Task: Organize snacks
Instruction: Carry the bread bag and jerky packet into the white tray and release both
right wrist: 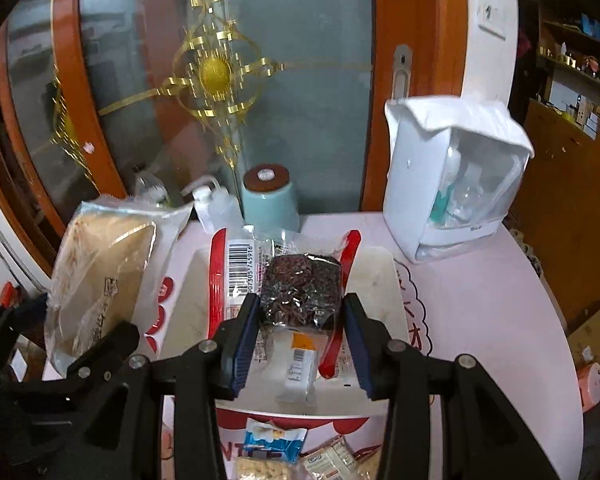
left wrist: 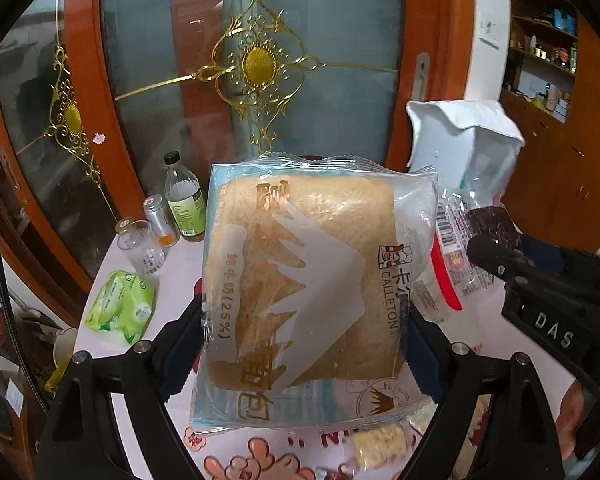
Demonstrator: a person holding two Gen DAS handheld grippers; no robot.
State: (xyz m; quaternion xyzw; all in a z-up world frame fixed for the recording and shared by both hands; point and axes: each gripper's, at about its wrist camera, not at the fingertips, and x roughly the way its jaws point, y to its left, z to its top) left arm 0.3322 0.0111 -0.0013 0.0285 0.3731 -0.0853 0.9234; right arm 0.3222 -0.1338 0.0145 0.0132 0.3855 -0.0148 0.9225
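The left hand-held gripper (left wrist: 304, 344) grasps a packaged bread loaf (left wrist: 312, 288), lifted clear above the pink bench (right wrist: 480, 300). The right hand-held gripper (right wrist: 300, 320) clenches a dark snack in a clear red-edged wrapper (right wrist: 300, 284) between its blue pads, over a white tray (right wrist: 380, 276) holding a small white packet (right wrist: 296, 364). Small snack packs (right wrist: 274, 442) lie nearest on the bench. Farther back stand a white bag (right wrist: 452, 176), a teal jar (right wrist: 268, 200) and bottles (left wrist: 182, 200) before the glass door (right wrist: 300, 60).
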